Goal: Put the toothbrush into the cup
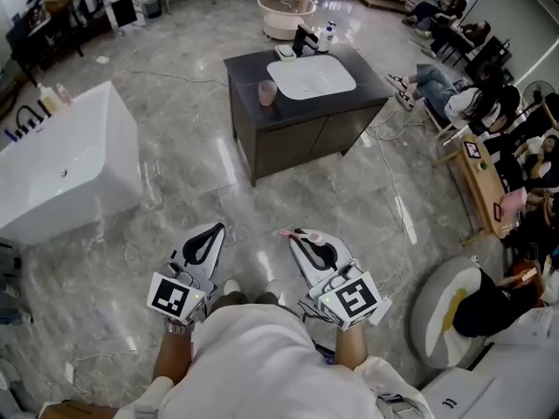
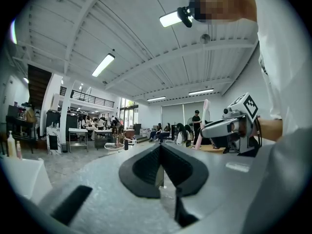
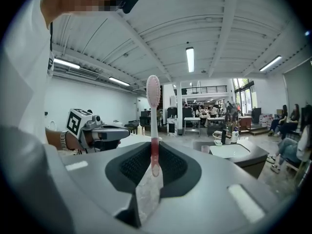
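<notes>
toothbrush stands clamped in right hand-held gripper, cup well apart.

Head view: the toothbrush shows only a short pink end past the tip of the right hand-held gripper; the rest is hidden under the gripper body. Right gripper view: the handle's lower end is hidden between the closed jaws. Left gripper view: the toothbrush's foot is hidden behind the right hand-held gripper. The cup, by the bench's left edge, is too small to show its inside. The bottles at the bench's back edge are too small to identify.
</notes>
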Available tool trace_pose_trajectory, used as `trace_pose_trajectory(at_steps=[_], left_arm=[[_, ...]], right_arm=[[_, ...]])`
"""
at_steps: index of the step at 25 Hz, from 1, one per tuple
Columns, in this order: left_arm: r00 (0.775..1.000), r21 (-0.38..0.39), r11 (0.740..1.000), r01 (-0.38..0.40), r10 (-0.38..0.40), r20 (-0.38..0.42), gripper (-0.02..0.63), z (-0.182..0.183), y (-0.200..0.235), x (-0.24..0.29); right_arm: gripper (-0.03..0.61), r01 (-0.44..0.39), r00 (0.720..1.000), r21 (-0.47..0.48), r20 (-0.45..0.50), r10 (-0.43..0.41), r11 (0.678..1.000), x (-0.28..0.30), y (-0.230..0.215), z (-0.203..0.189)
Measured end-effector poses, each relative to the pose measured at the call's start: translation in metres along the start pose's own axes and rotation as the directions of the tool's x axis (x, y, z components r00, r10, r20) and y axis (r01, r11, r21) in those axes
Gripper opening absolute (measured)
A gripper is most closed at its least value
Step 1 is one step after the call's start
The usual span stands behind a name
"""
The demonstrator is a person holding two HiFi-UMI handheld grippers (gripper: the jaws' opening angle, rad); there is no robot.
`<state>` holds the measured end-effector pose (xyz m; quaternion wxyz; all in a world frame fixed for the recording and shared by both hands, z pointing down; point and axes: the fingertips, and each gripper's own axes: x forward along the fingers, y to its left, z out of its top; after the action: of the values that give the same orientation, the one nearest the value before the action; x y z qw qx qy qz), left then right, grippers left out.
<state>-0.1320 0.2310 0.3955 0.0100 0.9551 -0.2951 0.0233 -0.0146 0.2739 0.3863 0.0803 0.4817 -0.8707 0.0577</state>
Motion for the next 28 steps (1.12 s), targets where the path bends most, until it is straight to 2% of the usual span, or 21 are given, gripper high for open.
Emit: trace_pose_trajectory(at_steps=[4,14,18,23,28], left_arm=[[1.0,-0.013,1.0,0.005,-0.005,-0.01,0.002,-0.003,-0.001,-0.004],[1.0,0.002,1.0,-0.018,0.018,-0.007,0.002,0.0,-0.002,-0.009],[0.996,0.0,0.996,-0.087,0.087,0.0,0.002,0.0,0.004,-0.016],[0.989,-0.013,0.989,-0.145,0.144,-0.04,0.002,-0.015,-0.002,-0.017],[0.984,-0.012,0.985,-0.17,0.17,-0.048,0.002,-0.01,-0.008,0.008]], right_arm=[[0.058,0.024,1.0,0.026,0.018,-0.024,0.999,-0.004,0.001,-0.002],[0.058,0.023,1.0,-0.026,0.021,-0.022,0.999,-0.003,0.001,0.006],[0.058,-0.01,1.0,-0.043,0.022,0.011,0.999,0.001,-0.009,0.01],[0.058,-0.042,0.999,-0.03,0.029,0.043,0.999,-0.002,-0.023,0.004],[0.058,-0.063,0.997,-0.023,0.043,0.064,0.998,-0.009,-0.052,0.006]])
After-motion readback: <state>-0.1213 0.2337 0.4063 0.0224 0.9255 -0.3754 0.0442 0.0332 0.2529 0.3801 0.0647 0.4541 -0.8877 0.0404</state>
